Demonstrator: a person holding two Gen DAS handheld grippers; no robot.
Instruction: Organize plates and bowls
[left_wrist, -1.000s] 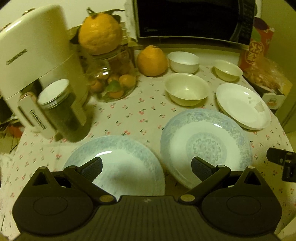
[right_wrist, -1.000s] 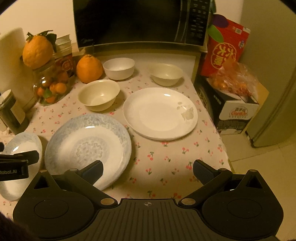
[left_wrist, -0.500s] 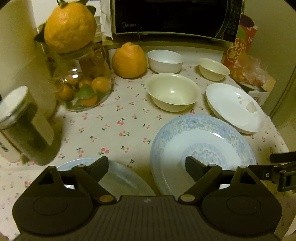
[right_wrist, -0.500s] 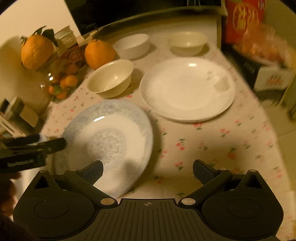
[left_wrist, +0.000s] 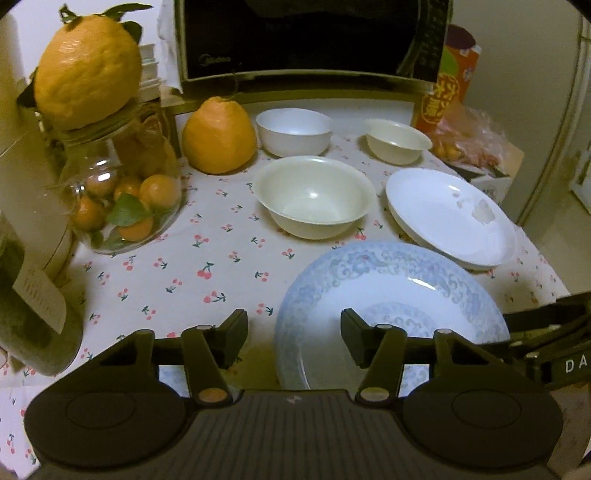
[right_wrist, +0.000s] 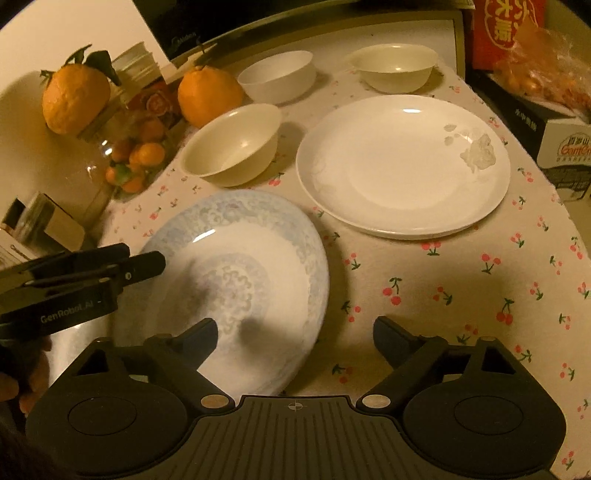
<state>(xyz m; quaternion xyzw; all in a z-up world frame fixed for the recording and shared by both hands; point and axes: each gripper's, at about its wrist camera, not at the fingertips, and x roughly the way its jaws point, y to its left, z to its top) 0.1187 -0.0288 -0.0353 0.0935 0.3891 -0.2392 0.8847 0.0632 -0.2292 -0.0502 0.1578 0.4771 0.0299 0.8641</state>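
Here, a blue-patterned plate (right_wrist: 236, 280) lies on the cherry-print surface (right_wrist: 443, 288). Just beyond it sits a cream bowl (right_wrist: 232, 146), and beside that bowl a white plate (right_wrist: 402, 166). The left hand-held gripper (left_wrist: 293, 338), jaws open and empty, straddles the blue plate's near-left rim. The right hand-held gripper (right_wrist: 295, 341), jaws wide and empty, straddles its near-right rim.

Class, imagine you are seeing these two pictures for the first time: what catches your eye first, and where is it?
The blue-patterned plate lies nearest, between the two open hand-held grippers, left and right. Behind it to the right sits a white plate. On the left, a big orange fruit is perched on a glass jar.
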